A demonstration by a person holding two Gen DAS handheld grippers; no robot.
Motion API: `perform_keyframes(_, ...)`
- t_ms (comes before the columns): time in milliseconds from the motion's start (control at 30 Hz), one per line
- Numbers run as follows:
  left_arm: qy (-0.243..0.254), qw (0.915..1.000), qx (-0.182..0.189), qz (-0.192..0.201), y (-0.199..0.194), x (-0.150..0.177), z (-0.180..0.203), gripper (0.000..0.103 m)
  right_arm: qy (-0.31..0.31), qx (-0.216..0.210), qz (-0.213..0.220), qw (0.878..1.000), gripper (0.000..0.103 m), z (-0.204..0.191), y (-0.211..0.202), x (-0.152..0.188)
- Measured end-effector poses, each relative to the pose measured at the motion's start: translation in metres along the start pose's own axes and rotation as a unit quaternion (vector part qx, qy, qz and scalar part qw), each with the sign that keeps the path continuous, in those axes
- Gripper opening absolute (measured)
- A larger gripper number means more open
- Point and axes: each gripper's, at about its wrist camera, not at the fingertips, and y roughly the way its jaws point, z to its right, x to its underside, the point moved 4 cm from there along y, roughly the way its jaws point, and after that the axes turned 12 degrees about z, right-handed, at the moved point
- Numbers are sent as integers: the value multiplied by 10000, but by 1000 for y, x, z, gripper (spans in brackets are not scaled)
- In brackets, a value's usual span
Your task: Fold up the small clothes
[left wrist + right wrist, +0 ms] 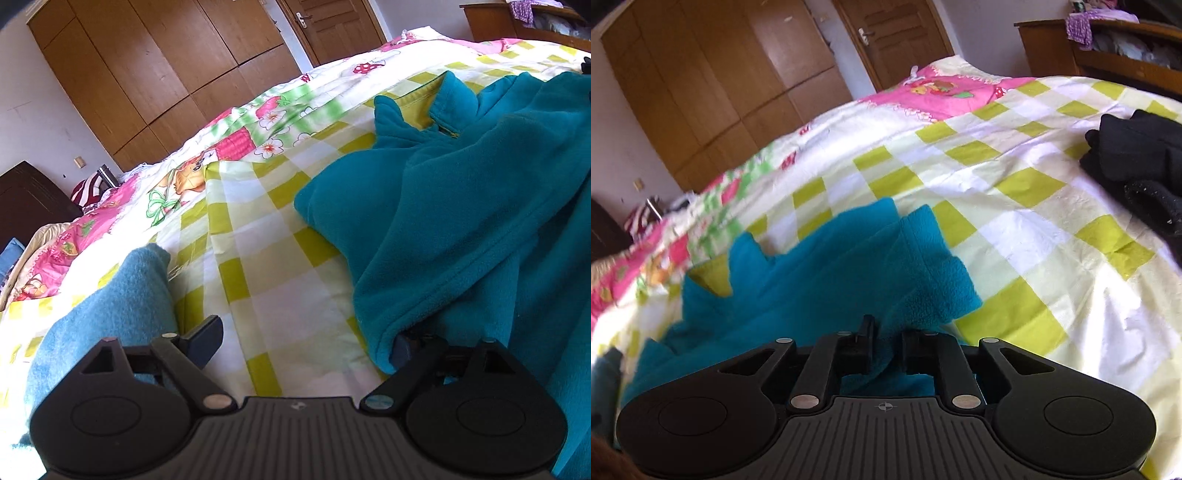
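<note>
A teal fleece garment lies crumpled on the checked green-and-white bedsheet, at the right of the left wrist view. My left gripper is open wide just above the sheet. Its left finger is bare, and the fleece's near edge drapes over its right finger. Only sheet shows between the two. In the right wrist view the same teal fleece garment spreads ahead and to the left. My right gripper is shut on a fold of it, with fabric bunched between the narrow fingers.
A light blue woolly cloth lies beside my left gripper's left finger. Dark black clothes are piled on the bed at the right. A pink cartoon quilt lies further back. Wooden wardrobes and a wooden shelf unit stand beyond the bed.
</note>
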Motion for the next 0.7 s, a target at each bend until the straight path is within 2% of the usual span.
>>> perform_keyframes(67,-71,9997,-204,106,1,-1,1,103,-203,27,134,9997,22,-3,-15,-5)
perform_keyframes(100,-96,9991,-389,131,4,-3,1,103,-294,65,213,9993,28,-5,-18,-8)
perform_keyframes(133,-146,9984,-533,102,7,-4,1,103,-366,5,233,9991,40,-8,-17,-8)
perform_keyframes(167,-198,9985,-501,71,7,-4,1,103,-488,-86,33,9988,48,-12,-13,-6)
perform_keyframes(200,-154,9992,-356,77,4,-2,3,103,-684,-129,-451,9966,53,-16,-9,0)
perform_keyframes(233,25,9998,-176,55,0,3,5,103,-815,-65,-679,9943,50,-16,-13,5)
perform_keyframes(267,242,9997,-68,27,-4,8,9,103,-989,-69,-698,9926,50,-16,-24,7)
perform_keyframes(300,371,9993,-28,58,-10,11,11,103,-1225,-77,-670,9902,49,-17,-38,6)
perform_keyframes(400,348,9992,-4,220,-24,11,10,103,-1931,-92,-327,9806,49,-34,-77,-1)
perform_keyframes(467,717,9967,13,382,-30,13,15,103,-2083,-250,-251,9774,49,-51,-88,-3)
perform_keyframes(533,1461,9886,83,355,-31,16,28,103,-2230,-861,-222,9708,48,-81,-92,-4)
perform_keyframes(567,1565,9867,166,403,-34,13,29,101,-2333,-1091,-155,9661,48,-95,-90,-3)
perform_keyframes(600,1529,9867,303,452,-39,9,27,100,-2443,-1457,-145,9586,45,-116,-82,-3)
perform_keyframes(633,1409,9877,454,510,-45,5,24,102,-2467,-1783,-227,9523,37,-133,-72,-2)
perform_keyframes(700,1432,9878,431,436,-45,6,18,103,-2460,-2338,-547,9391,26,-168,-45,2)
